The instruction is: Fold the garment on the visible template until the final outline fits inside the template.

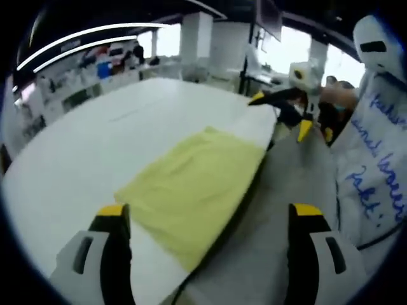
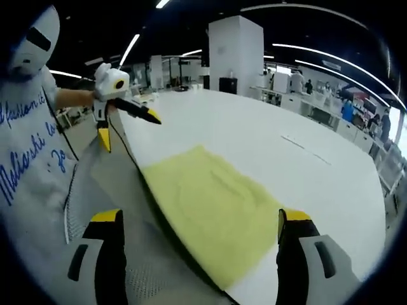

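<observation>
A yellow garment (image 1: 191, 190) lies folded into a rough rectangle on the white table (image 1: 127, 127), right against its near edge. My left gripper (image 1: 208, 216) hovers open above the garment's near corner and the table edge, with nothing between its jaws. In the left gripper view the right gripper (image 1: 281, 114) hangs open beyond the garment's far corner, off the table edge. In the right gripper view the garment (image 2: 216, 203) shows soft creases, and my right gripper (image 2: 198, 219) is open over its edge. The left gripper (image 2: 128, 129) is open at the far end.
The table's dark edge (image 2: 146, 184) runs diagonally, with grey floor (image 1: 280, 184) beside it. A person in a white shirt with blue writing (image 1: 375, 165) stands close to that edge. Benches, shelves and a white pillar (image 2: 235, 54) stand far behind the table.
</observation>
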Demonstrator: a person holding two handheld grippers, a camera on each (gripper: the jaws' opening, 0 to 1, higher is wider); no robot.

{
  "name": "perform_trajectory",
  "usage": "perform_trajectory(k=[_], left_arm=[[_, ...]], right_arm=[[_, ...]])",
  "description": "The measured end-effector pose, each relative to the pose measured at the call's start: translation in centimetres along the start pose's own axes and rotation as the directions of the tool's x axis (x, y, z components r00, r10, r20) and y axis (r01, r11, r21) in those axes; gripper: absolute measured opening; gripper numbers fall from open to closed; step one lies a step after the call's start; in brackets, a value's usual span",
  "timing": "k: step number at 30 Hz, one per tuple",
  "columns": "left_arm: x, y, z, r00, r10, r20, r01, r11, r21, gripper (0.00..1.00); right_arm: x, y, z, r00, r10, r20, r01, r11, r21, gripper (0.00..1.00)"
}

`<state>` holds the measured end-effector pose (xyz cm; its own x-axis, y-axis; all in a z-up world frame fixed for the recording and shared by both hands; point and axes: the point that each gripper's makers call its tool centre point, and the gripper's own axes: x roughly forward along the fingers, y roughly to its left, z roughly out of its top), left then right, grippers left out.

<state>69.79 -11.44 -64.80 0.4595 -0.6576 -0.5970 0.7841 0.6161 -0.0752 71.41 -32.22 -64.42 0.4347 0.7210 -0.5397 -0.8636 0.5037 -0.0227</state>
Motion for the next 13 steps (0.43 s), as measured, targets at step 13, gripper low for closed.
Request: perform_trajectory(k=[13], left_arm=[[0.02, -0.15, -0.20, 1.000, 0.012, -0.011, -0.012, 1.000, 0.004, 1.00]], right_arm=[[0.05, -0.15, -0.20, 1.000, -0.010, -0.014, 0.010, 1.000, -0.003, 1.00]])
